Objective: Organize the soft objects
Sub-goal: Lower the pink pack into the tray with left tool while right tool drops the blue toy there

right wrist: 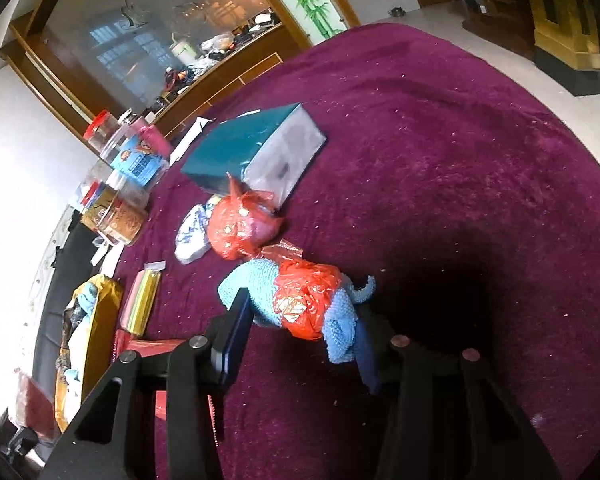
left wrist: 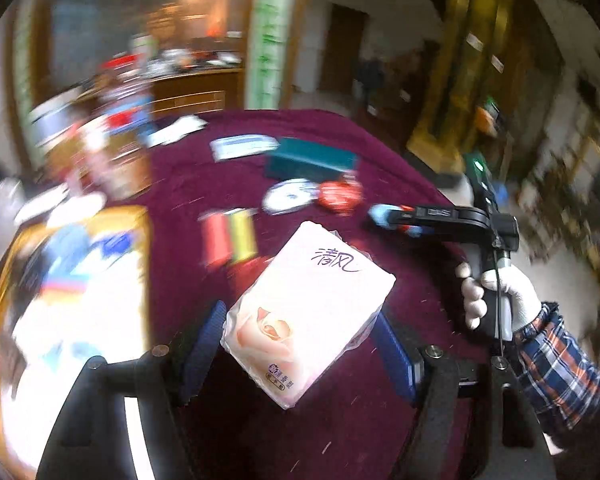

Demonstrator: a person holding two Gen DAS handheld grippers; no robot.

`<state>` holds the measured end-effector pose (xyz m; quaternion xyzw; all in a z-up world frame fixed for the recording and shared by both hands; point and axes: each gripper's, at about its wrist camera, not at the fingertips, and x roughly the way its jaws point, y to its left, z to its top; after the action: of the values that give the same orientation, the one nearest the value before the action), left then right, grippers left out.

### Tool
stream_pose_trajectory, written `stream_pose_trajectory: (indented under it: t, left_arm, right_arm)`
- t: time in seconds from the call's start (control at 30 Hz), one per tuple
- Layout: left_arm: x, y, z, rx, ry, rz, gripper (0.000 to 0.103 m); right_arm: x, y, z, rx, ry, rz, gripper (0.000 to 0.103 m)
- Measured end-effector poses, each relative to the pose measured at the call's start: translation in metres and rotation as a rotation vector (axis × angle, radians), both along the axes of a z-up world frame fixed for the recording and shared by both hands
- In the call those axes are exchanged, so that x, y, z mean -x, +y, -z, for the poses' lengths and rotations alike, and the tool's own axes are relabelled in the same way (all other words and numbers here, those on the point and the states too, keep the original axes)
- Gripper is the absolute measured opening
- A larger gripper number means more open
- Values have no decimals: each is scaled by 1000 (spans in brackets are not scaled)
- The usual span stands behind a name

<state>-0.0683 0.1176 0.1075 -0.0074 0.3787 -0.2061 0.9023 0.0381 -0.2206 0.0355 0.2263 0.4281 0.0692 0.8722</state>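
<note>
A pink tissue pack (left wrist: 312, 308) with a rose print hangs tilted above the maroon tablecloth (left wrist: 340, 420). My left gripper (left wrist: 300, 320) is shut on it, one blue pad on each side. My right gripper (right wrist: 300, 320) is shut on a blue knitted cloth bundle (right wrist: 256, 288) half wrapped in a red plastic bag, low over the cloth. In the left wrist view that right gripper (left wrist: 392, 220) shows at the right, held by a white-gloved hand (left wrist: 500, 292) with a plaid sleeve. A gold box (left wrist: 140, 240) with soft items inside sits at the left.
On the table lie a teal box (right wrist: 236, 148), a red-bagged bundle (right wrist: 240, 228), a blue-and-white pouch (right wrist: 192, 236) and a red and yellow packet (right wrist: 140, 300). Several jars (right wrist: 136, 156) line the left edge. The gold box (right wrist: 100, 320) stands beside them.
</note>
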Motion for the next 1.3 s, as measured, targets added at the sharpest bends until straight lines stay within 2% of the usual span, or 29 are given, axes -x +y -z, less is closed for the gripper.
stream_pose_trajectory:
  t: [0.13,0.2,0.37,0.5,0.67,0.77,0.87,0.97,1.03,1.1,1.3]
  left_arm:
    - [29,80,10,41,21,-211,77]
    - [48,117,16,-1,13,-342,77]
    - [70,175,27,7,34,-497,77]
    - [69,195,39,38,56,-518,77]
    - [60,203,51,44,73,-519,77]
    - [50,205,55,9,81,-534,77]
    - [36,209,63,-67,105,-576,79]
    - [24,217,75,-122,166,-617,82]
    - [25,217,76,-119,168,-614,82]
    - [35,215,70,-102,136,-610,83]
    - [76,222,43,42,11,-644,93]
  right_arm:
    - [2,1,-2,38,-12,19,45]
    - [3,1,-2,57,-16,31,45]
    - [10,11,-14,125,-32,57,45]
    - [32,38,-33,102,-54,-17,45]
    - [61,102,-64,152,-109,-173,46]
    - [72,141,-74,163,-130,-265,46]
    - [80,181,-77,154,-134,-351,46]
    - [86,221,-75,152,-131,-422,46]
    - [90,246,-73,155,-121,-472,46]
    - [95,271,-69,164,-109,-526,46]
    - [111,354,-49,285,-68,-730,46]
